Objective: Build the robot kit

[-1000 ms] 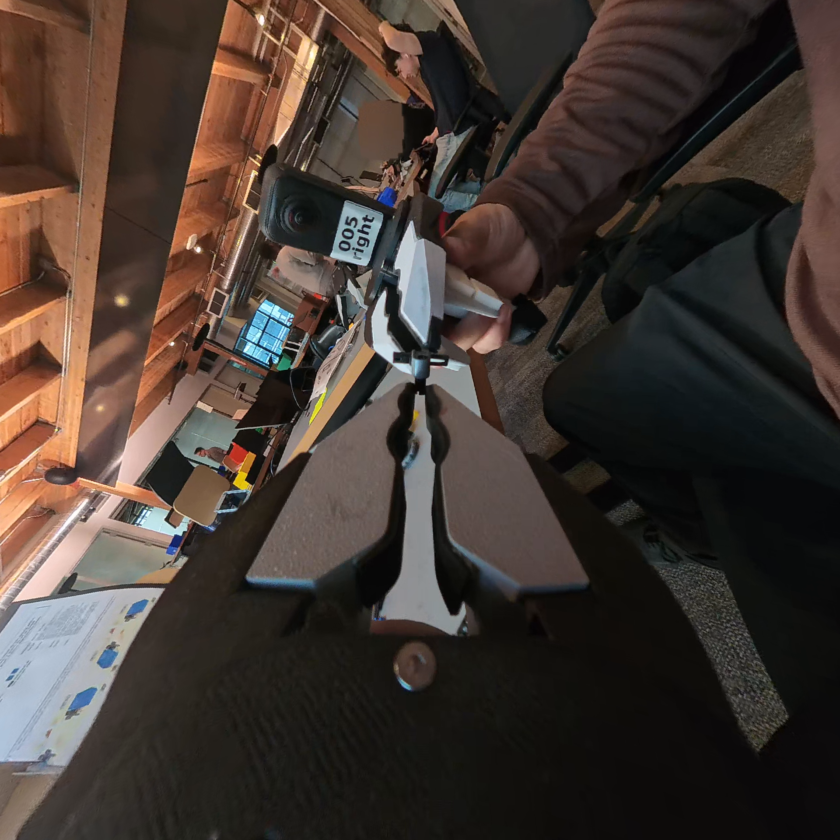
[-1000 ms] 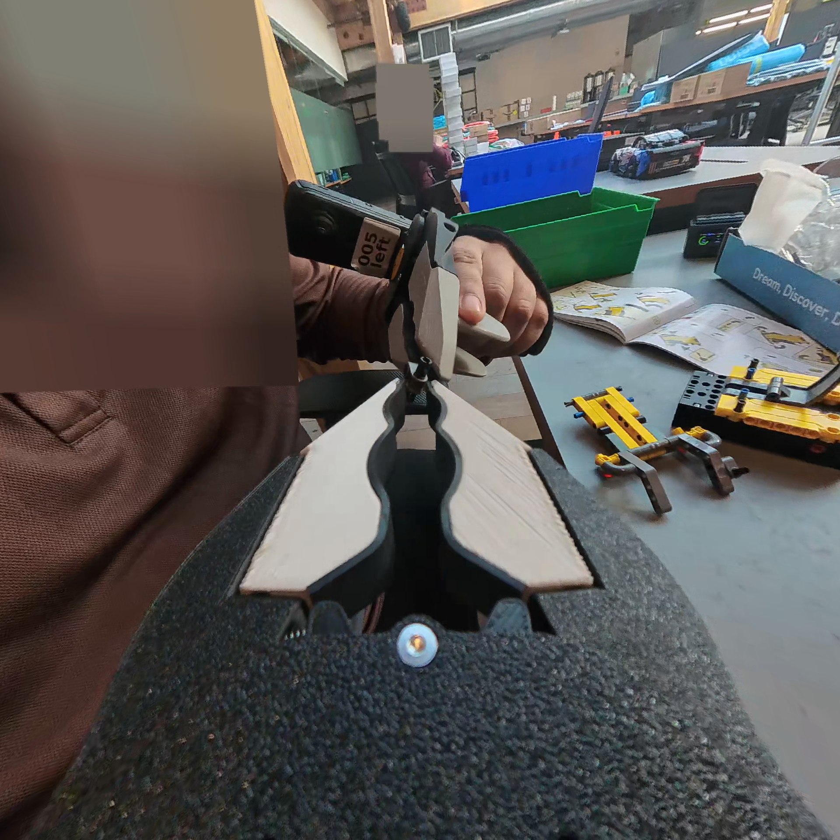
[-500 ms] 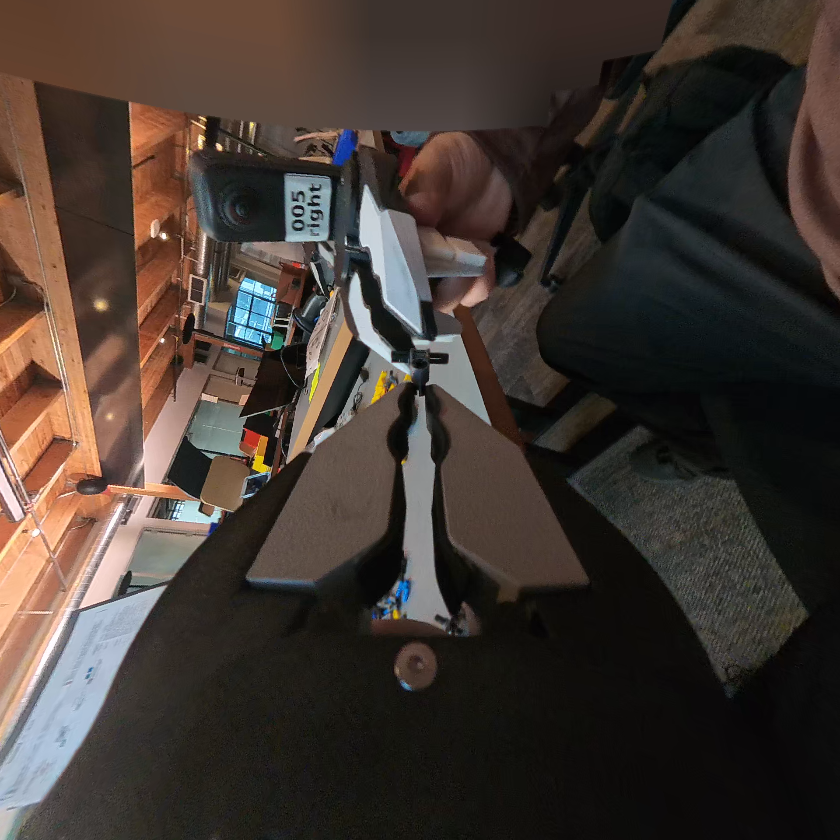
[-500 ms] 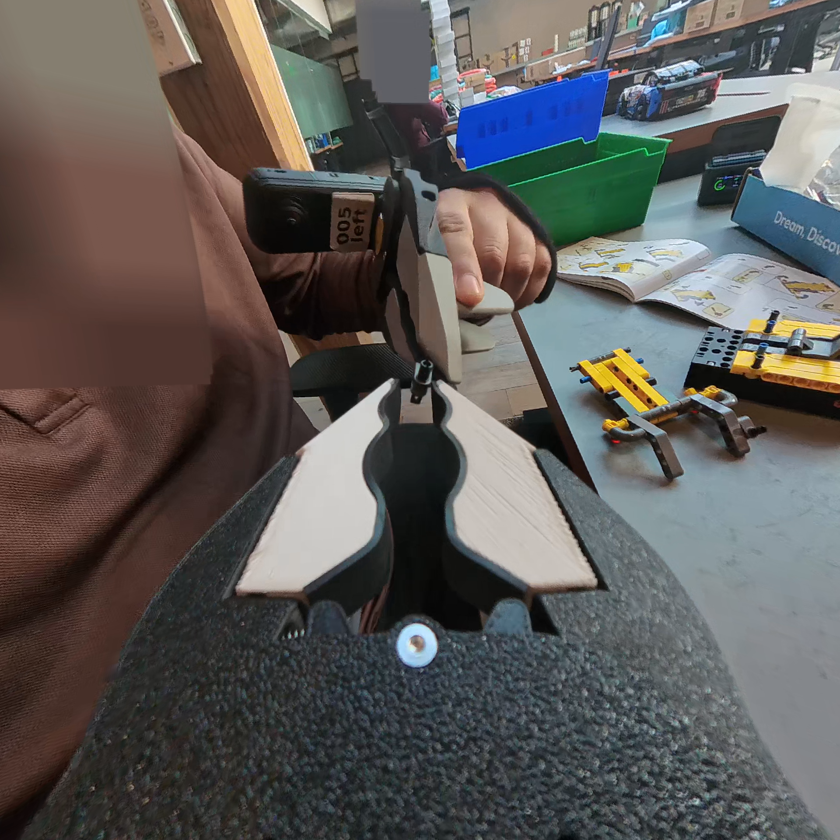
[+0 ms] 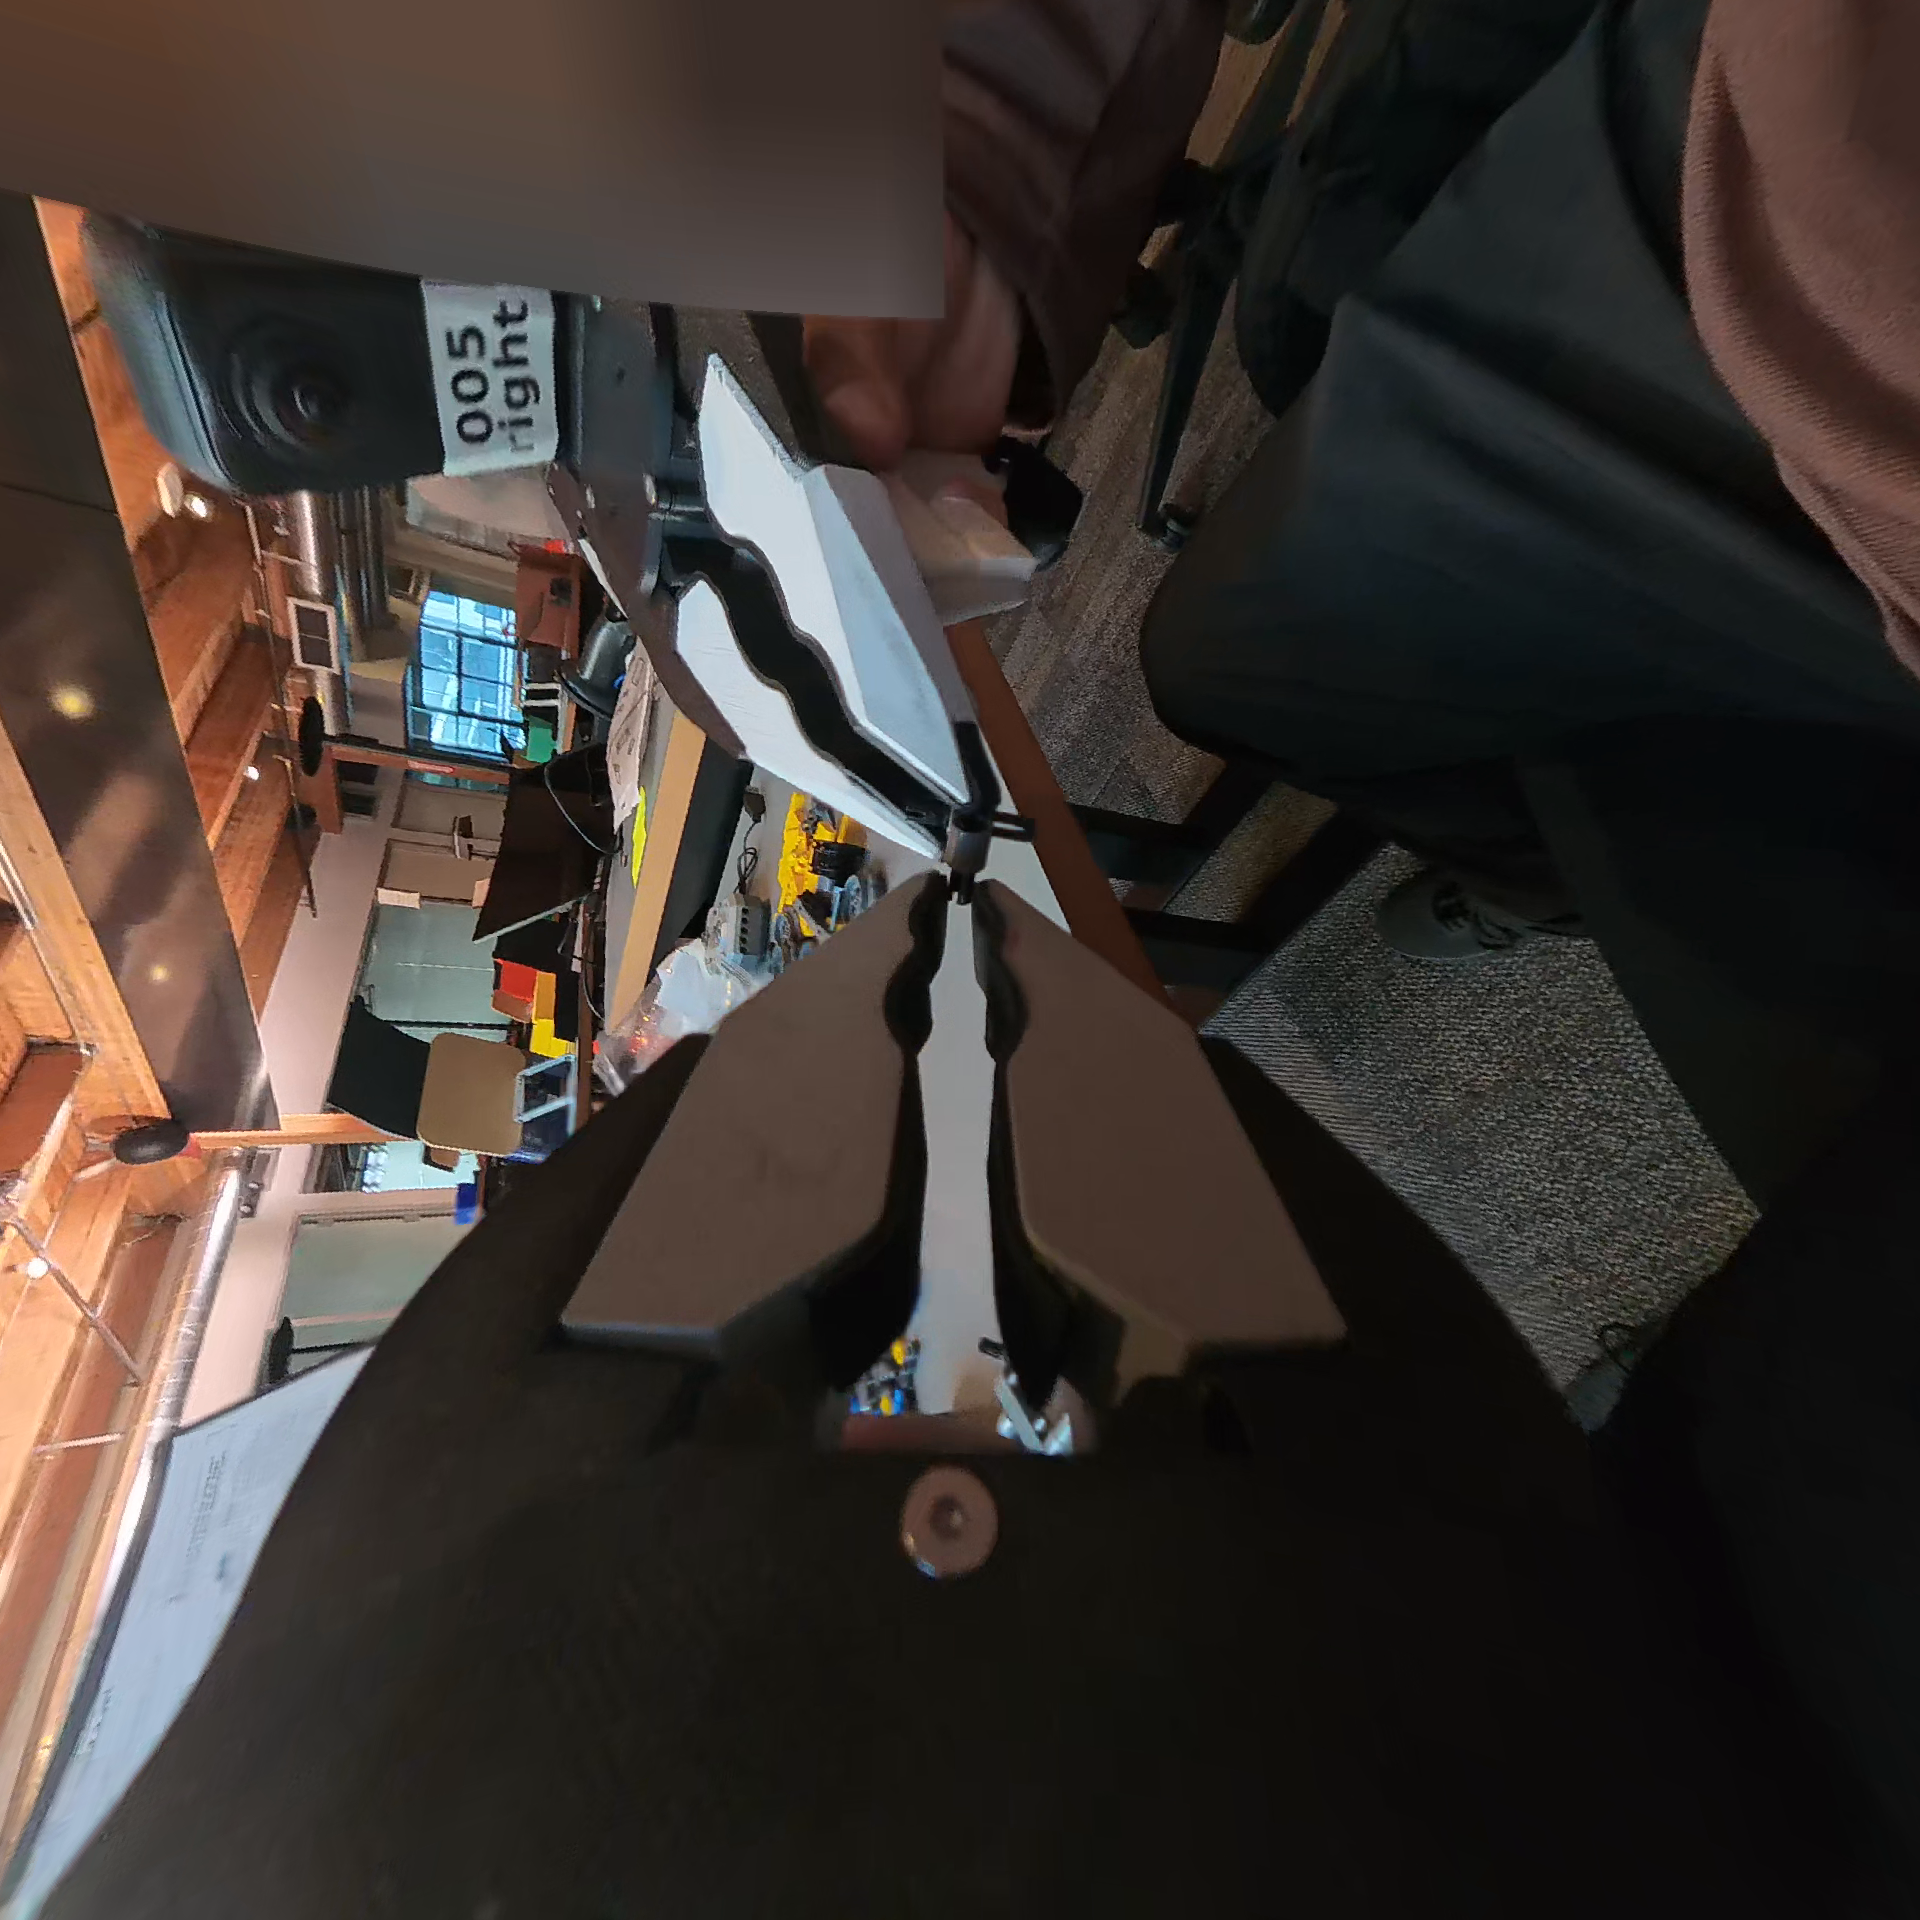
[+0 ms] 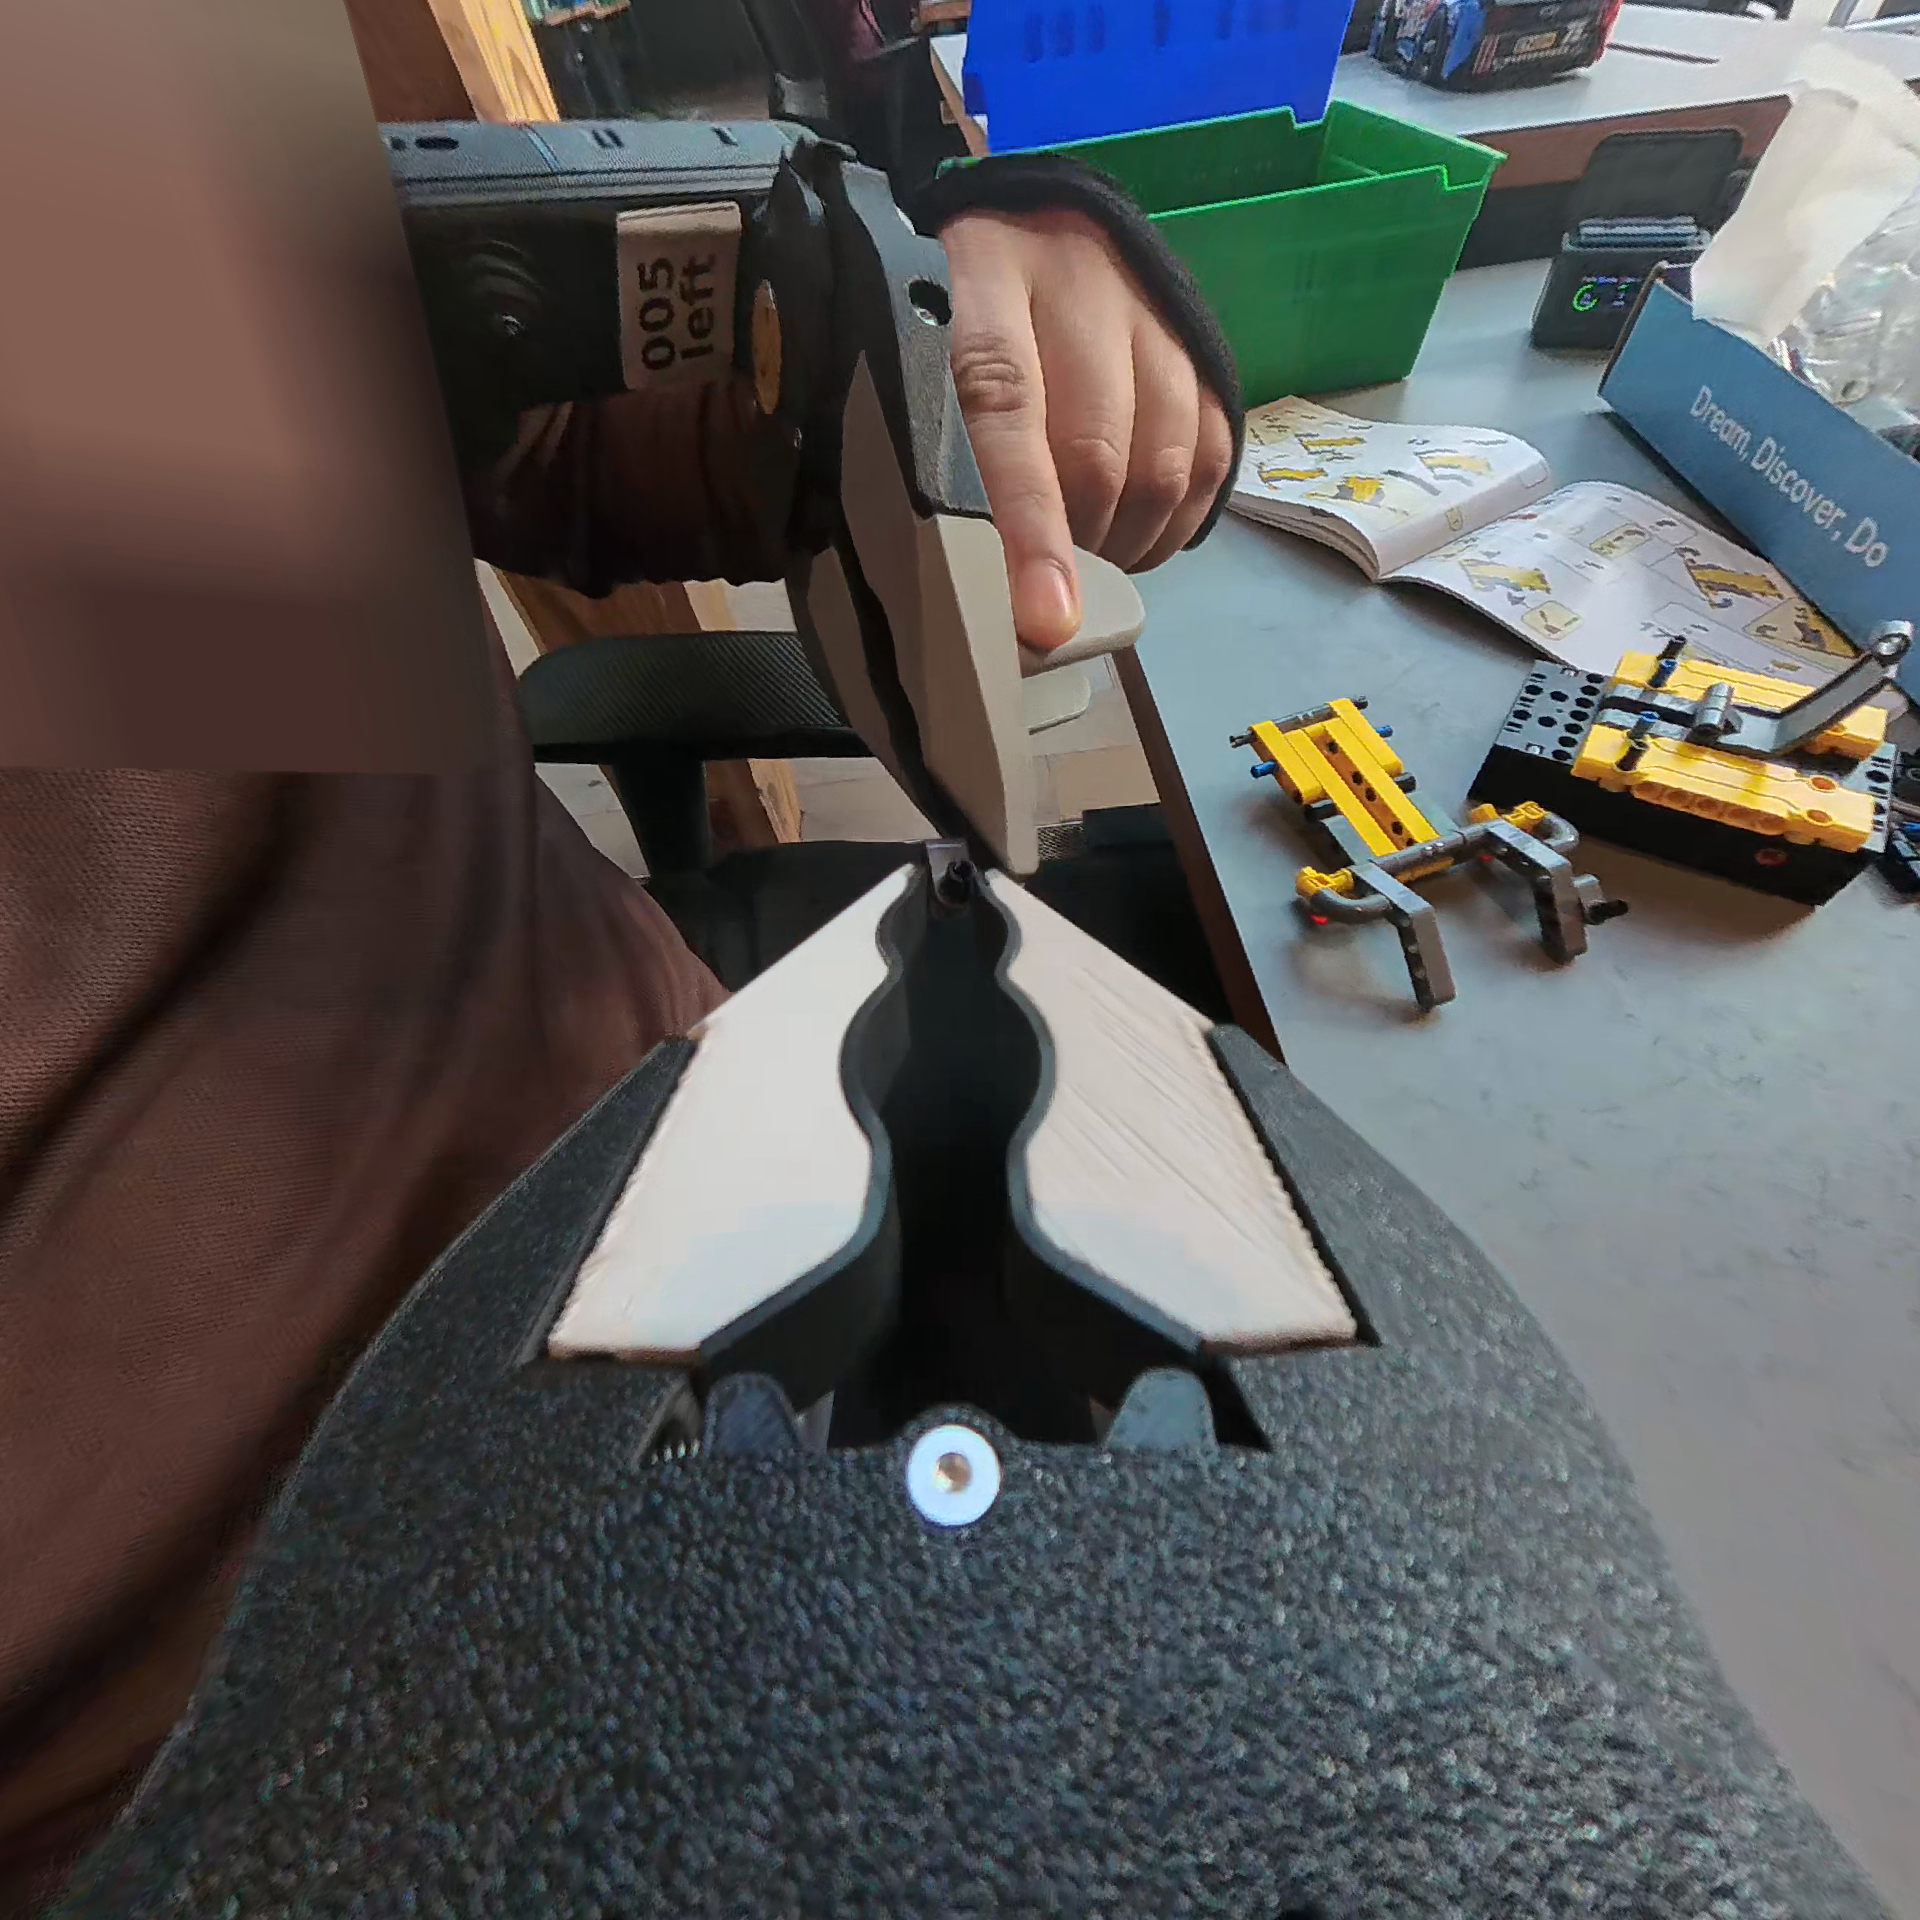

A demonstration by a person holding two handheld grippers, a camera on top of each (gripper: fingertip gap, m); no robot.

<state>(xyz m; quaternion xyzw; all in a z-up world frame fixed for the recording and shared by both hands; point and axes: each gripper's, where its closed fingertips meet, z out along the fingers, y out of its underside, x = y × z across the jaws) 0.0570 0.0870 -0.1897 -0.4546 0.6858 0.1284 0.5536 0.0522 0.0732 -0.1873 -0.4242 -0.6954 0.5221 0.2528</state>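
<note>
My left gripper (image 5: 956, 894) and right gripper (image 6: 951, 888) meet tip to tip in the air, off the table's near edge and in front of the person's lap. Between them is a small dark grey connector piece (image 5: 971, 829) with a thin black pin sticking out of it. In the left wrist view the right gripper (image 5: 961, 805) comes down from the upper left and pinches the piece. My left tips are shut on its lower pin. In the right wrist view the piece (image 6: 948, 878) sits between my right tips, and the left gripper (image 6: 997, 857) comes down steeply from above.
On the grey table (image 6: 1558, 1195) to the right lie a yellow and grey brick assembly (image 6: 1382, 831), a black and yellow block assembly (image 6: 1704, 769) and an open instruction booklet (image 6: 1455, 499). Behind them are a green bin (image 6: 1299, 229) and a blue box (image 6: 1766, 447). A black chair (image 6: 675, 686) stands beside the person. Only a small space, under 4 cm, lies between the two pairs of fingers.
Both grippers have stayed tip to tip on the small piece while turning. The left gripper now stands steeper and closer above my right tips. The right gripper has tilted towards the upper left.
</note>
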